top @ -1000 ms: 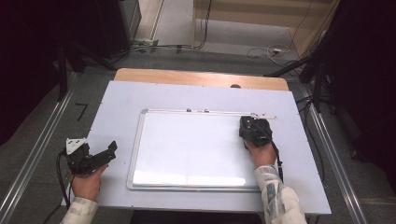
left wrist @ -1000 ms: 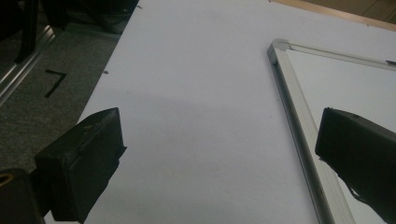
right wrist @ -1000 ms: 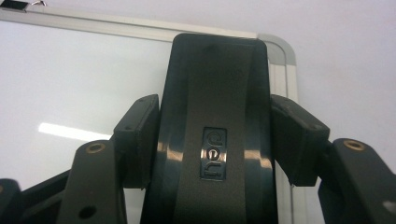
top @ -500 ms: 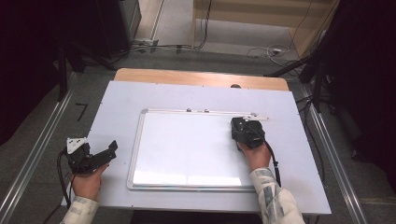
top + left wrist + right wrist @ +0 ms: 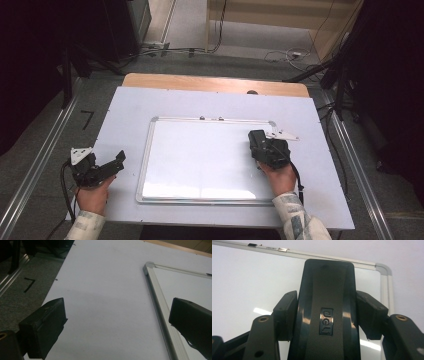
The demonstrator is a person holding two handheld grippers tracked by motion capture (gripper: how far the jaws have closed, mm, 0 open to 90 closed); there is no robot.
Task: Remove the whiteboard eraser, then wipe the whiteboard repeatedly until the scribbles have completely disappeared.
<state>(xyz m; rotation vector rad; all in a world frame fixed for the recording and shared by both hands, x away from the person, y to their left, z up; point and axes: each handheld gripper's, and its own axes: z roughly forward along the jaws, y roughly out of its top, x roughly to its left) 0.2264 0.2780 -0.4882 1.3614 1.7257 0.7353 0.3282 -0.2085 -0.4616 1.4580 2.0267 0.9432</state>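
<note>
The eraser (image 5: 327, 315) is a black plastic block with rounded corners, glossy on its back, and a small raised "deli" logo plate sits at the middle of it. In the right gripper view it stands up the centre of the frame, clamped from both sides: the right hand-held gripper (image 5: 327, 312) pinches it, one black jaw pressed to each flank. Behind it lies the whiteboard (image 5: 249, 285), clean and white, its silver frame running across the top of the frame with a rounded corner at the upper right.

In the high view the eraser (image 5: 257, 142) sits right of centre, over the right part of the whiteboard (image 5: 200, 160) near its right edge, pointing away from the person's hand at the lower right. The whiteboard lies flat in the middle of the pale table (image 5: 125, 110).

Over at the lower left of the high view, the left hand-held gripper (image 5: 112, 165) rests on the table just beside the board's left edge. In the left gripper view its jaws stand spread wide, nothing between them, bare table below and the board's frame under the right-hand jaw.
</note>
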